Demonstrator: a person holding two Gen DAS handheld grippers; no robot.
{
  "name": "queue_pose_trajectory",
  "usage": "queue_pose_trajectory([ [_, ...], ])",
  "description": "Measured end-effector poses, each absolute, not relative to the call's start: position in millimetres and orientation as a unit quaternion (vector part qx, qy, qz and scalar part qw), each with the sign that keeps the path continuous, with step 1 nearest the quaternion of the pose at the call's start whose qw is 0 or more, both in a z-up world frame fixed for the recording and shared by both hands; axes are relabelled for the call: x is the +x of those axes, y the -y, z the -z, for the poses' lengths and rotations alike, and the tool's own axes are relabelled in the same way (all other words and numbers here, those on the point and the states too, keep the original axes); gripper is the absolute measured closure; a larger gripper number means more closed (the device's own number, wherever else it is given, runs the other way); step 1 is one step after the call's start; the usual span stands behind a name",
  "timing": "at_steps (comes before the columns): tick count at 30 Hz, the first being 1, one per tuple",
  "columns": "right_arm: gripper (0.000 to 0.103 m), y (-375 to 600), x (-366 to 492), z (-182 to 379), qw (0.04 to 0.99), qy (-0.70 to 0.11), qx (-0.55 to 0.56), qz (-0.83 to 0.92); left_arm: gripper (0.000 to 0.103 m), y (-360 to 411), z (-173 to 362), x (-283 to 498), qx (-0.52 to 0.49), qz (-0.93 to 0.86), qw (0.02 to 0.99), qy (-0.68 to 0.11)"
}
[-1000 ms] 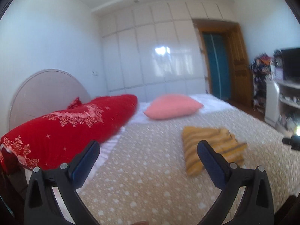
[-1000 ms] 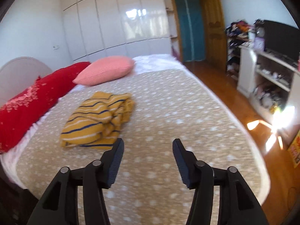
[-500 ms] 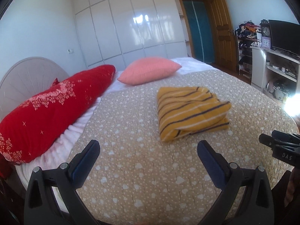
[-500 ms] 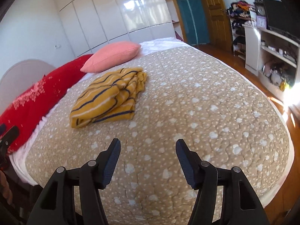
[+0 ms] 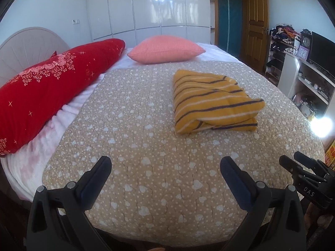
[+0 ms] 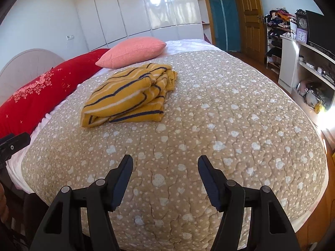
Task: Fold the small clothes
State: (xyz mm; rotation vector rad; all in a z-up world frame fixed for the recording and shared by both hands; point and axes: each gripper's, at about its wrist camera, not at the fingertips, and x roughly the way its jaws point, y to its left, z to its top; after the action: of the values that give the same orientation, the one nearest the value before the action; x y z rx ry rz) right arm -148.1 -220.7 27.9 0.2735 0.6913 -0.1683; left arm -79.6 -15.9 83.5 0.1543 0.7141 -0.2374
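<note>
A yellow striped garment (image 5: pixel 211 102) lies folded in a bundle on the beige dotted bedspread (image 5: pixel 146 146), toward the far right in the left wrist view. It also shows in the right wrist view (image 6: pixel 127 96), left of centre. My left gripper (image 5: pixel 165 167) is open and empty, held above the near edge of the bed, well short of the garment. My right gripper (image 6: pixel 165 165) is open and empty too, above the near part of the bedspread (image 6: pixel 209 125). The right gripper's tip (image 5: pixel 303 171) shows at the right edge of the left wrist view.
A long red pillow (image 5: pixel 48 87) lies along the left side and a pink pillow (image 5: pixel 165 49) at the head. White wardrobes (image 5: pixel 146 10) stand behind. A wooden door (image 5: pixel 255 25) and shelves with a TV (image 5: pixel 322 52) are on the right.
Both grippers have pulled back toward the near edge of the bed and tilted down. The garment now looks farther off. Both stay open.
</note>
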Motion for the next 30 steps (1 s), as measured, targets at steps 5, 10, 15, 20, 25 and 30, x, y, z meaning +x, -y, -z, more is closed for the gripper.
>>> queue_pose_trajectory([
  [5,0.033,215.7,-146.4,-25.8,0.928,-0.342,0.124,0.077,0.000,21.2,-78.9,-79.9,0.085,0.114,0.923,-0.356],
  [10,0.033,213.8,-144.4,-23.8,0.927,-0.346,0.121,0.075,0.000,24.0,-70.9,-76.9,0.092,0.113,0.918,-0.369],
  [15,0.032,210.2,-143.7,-23.2,0.928,-0.346,0.117,0.073,0.000,22.4,-66.5,-73.8,0.094,0.098,0.917,-0.374],
  [20,0.031,206.1,-140.9,-21.7,0.928,-0.349,0.112,0.069,0.000,20.1,-58.4,-69.5,0.092,0.097,0.911,-0.389],
  [25,0.031,198.9,-138.1,-20.7,0.928,-0.352,0.101,0.063,0.000,18.3,-50.8,-65.7,0.095,0.089,0.906,-0.403],
  [30,0.031,199.3,-137.8,-18.4,0.927,-0.355,0.104,0.062,0.000,20.2,-46.5,-65.3,0.110,0.076,0.904,-0.406],
])
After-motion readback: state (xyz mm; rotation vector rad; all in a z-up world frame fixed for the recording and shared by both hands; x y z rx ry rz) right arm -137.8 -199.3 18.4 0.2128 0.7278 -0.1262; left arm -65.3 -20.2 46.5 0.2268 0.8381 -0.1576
